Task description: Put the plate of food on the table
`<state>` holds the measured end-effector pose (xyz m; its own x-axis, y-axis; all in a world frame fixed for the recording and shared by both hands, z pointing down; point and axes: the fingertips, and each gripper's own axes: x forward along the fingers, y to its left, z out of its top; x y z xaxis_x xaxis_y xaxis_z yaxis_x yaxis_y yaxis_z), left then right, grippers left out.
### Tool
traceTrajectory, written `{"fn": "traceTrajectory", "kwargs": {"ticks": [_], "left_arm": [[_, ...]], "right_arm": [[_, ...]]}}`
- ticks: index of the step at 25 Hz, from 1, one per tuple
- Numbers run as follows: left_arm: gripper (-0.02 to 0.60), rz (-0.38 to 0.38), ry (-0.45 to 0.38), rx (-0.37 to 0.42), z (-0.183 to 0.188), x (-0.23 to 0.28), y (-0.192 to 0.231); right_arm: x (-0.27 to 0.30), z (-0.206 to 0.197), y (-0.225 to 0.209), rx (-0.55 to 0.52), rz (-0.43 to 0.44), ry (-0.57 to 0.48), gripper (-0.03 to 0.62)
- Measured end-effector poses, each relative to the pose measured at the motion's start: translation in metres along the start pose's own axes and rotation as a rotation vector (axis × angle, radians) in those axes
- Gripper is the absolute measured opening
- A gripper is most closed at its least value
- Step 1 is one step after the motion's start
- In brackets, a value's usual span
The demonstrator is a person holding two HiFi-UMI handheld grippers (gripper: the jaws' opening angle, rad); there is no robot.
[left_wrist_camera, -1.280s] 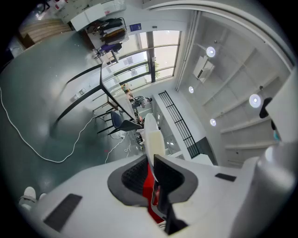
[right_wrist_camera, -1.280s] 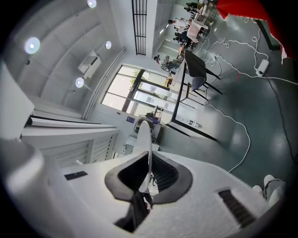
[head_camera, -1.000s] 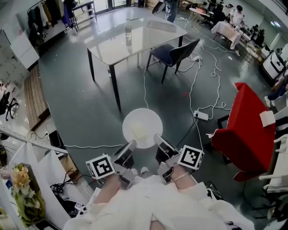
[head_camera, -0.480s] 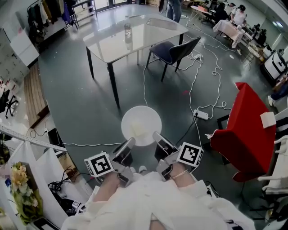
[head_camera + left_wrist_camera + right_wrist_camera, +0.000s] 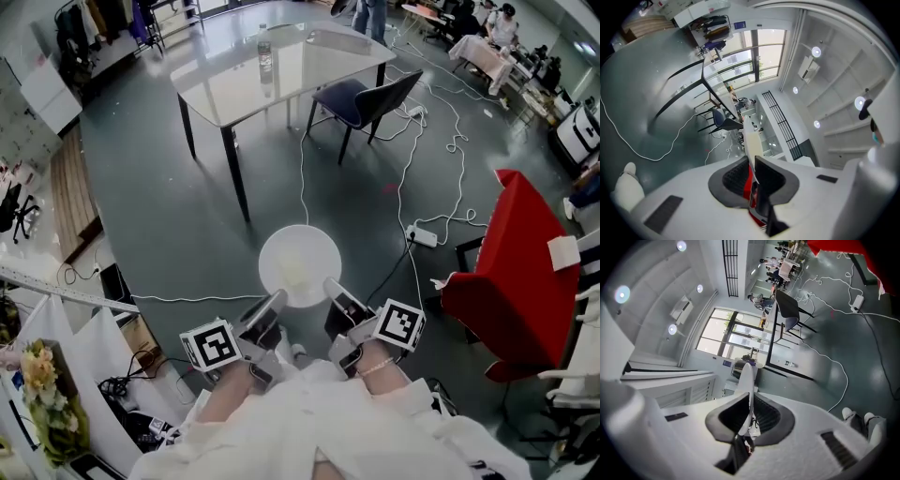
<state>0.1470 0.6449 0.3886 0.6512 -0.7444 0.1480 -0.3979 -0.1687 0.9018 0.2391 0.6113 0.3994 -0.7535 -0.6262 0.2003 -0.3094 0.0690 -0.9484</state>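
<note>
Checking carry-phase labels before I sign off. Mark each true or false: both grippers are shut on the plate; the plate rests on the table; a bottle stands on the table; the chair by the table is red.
1. The left gripper and right gripper are both shut on the plate. True.
2. The plate rests on the table. False: it is held over the floor, short of the table.
3. A bottle stands on the table. True.
4. The chair by the table is red. False: it is dark blue; the red seat stands apart at the right.
</note>
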Motion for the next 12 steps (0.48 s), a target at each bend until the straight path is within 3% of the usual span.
{"fn": "traceTrajectory", "kwargs": {"ticks": [6, 9, 12], "left_arm": [[0.044, 0.000, 0.001, -0.026, 0.038, 0.022, 0.022], [0.044, -0.002, 0.004, -0.018, 0.072, 0.037, 0.034], [0.044, -0.051, -0.001, -0.032, 0.116, 0.056, 0.042]], "right_arm": [[0.043, 0.023, -0.005, 0.008, -0.015, -0.003, 0.015], [0.078, 0.039, -0.003, 0.016, -0.009, -0.005, 0.015], [0.122, 0.059, 0.005, 0.017, -0.001, -0.016, 0.015]]}}
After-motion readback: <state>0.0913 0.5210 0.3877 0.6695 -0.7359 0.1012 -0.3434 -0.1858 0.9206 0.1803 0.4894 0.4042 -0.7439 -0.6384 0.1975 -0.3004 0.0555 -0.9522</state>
